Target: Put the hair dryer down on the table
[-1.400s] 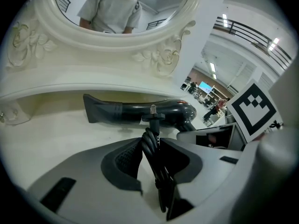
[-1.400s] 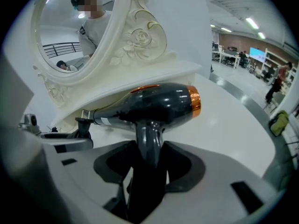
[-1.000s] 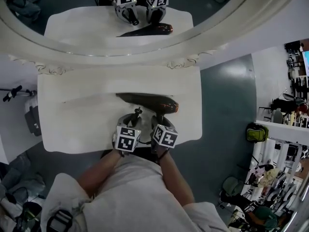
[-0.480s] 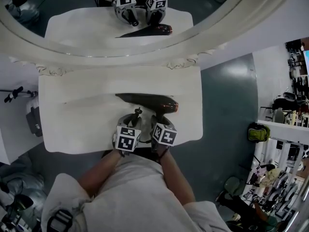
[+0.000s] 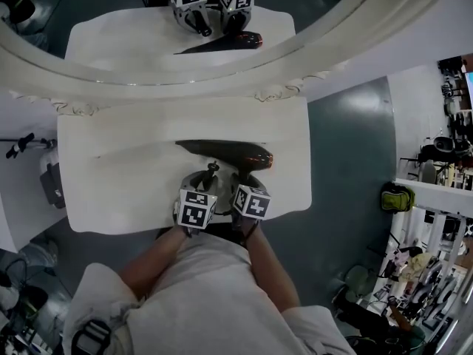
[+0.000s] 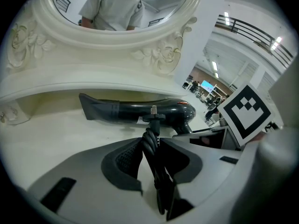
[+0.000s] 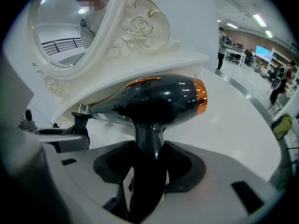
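Your right gripper (image 7: 150, 161) is clamped on the handle of the hair dryer (image 7: 154, 99). The handle runs straight down between the two jaws and the barrel sits crosswise just beyond their tips, with the orange rear ring out past the right jaw and the nozzle out past the left one. The barrel is low over the white table (image 5: 111, 168); whether it touches the top, I can't tell.

Over to your left gripper (image 6: 152, 158): its jaws are closed on the bundled black cord (image 6: 150, 143), which stands upright between them. The plug (image 6: 153, 114) pokes up just above the tips. From there the dryer lies across, beyond the jaws, nozzle to their left.

Your two grippers sit side by side, close together, both angled down at the table.

The count: one hair dryer, one cord bundle, one plug, two grippers, one table, and one ornate mirror (image 5: 185, 76) beyond the jaws; the second dryer in its glass is just a reflection
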